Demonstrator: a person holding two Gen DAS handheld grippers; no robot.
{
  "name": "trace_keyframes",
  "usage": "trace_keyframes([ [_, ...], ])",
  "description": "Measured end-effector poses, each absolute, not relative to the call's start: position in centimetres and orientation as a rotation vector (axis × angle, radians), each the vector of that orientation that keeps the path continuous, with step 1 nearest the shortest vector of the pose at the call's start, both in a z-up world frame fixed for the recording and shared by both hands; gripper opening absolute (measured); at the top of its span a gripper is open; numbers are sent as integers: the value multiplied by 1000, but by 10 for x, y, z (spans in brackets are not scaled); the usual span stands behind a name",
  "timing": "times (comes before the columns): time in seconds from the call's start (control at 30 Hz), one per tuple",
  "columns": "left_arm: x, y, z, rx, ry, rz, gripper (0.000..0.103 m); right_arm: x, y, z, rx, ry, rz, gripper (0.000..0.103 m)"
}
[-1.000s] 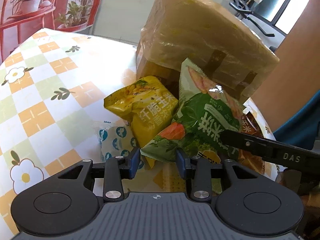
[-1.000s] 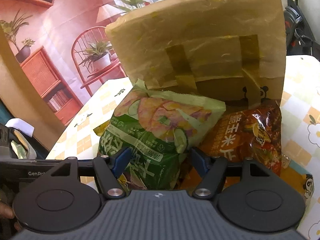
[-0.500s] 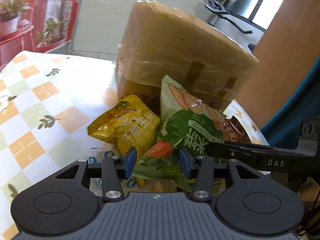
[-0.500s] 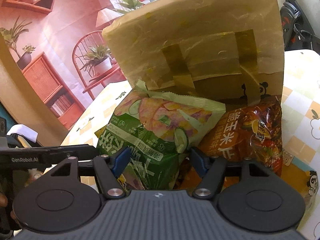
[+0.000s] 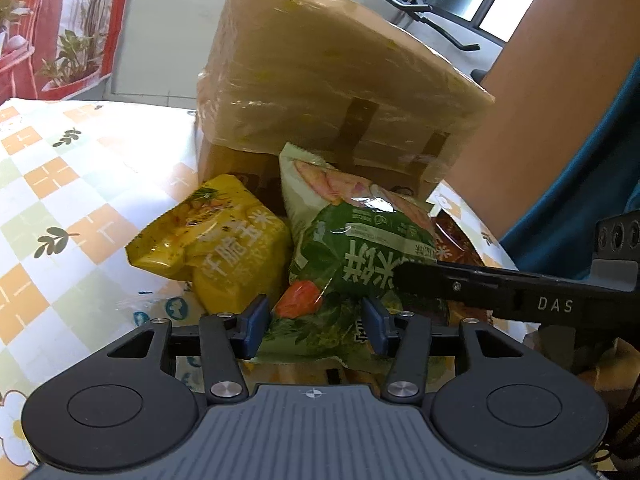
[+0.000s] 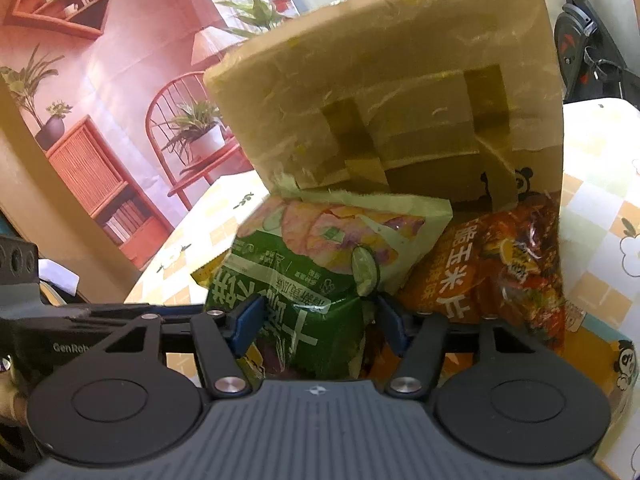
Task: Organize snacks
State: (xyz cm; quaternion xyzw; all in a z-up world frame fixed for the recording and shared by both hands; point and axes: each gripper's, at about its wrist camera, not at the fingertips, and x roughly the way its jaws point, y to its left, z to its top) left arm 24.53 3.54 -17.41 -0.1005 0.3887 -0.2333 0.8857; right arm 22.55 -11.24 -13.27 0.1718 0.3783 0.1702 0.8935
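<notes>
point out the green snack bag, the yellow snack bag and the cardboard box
green snack bag (image 5: 352, 248), left wrist view, on its dark green front panel
yellow snack bag (image 5: 224, 248), left wrist view, on its printed face
cardboard box (image 6: 400, 92), right wrist view, on its taped flap

Red mural wall (image 6: 100, 92); bright windows (image 5: 500, 4).

Green bag (image 5: 352, 248), yellow bag (image 5: 216, 240), orange-red bag (image 6: 500, 276), tan box (image 5: 320, 80) (brown tape strips); cloth (image 5: 52, 184) checked orange, green, white.
</notes>
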Motion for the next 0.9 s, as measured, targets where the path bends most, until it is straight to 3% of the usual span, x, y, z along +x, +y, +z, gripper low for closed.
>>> trace_keyframes([
  [0.17, 241, 30, -168, -205, 796, -499, 52, 220, -119, -129, 372, 766, 349, 61],
  [0.2, 241, 29, -167, -209, 792, -508, 48, 219, -121, -128, 373, 759, 349, 60],
  [0.27, 240, 27, -163, -209, 783, -513, 48, 217, -122, -124, 375, 743, 358, 50],
  [0.9, 242, 8, -99, -180, 583, -569, 48, 211, -138, -51, 324, 546, 384, 50],
])
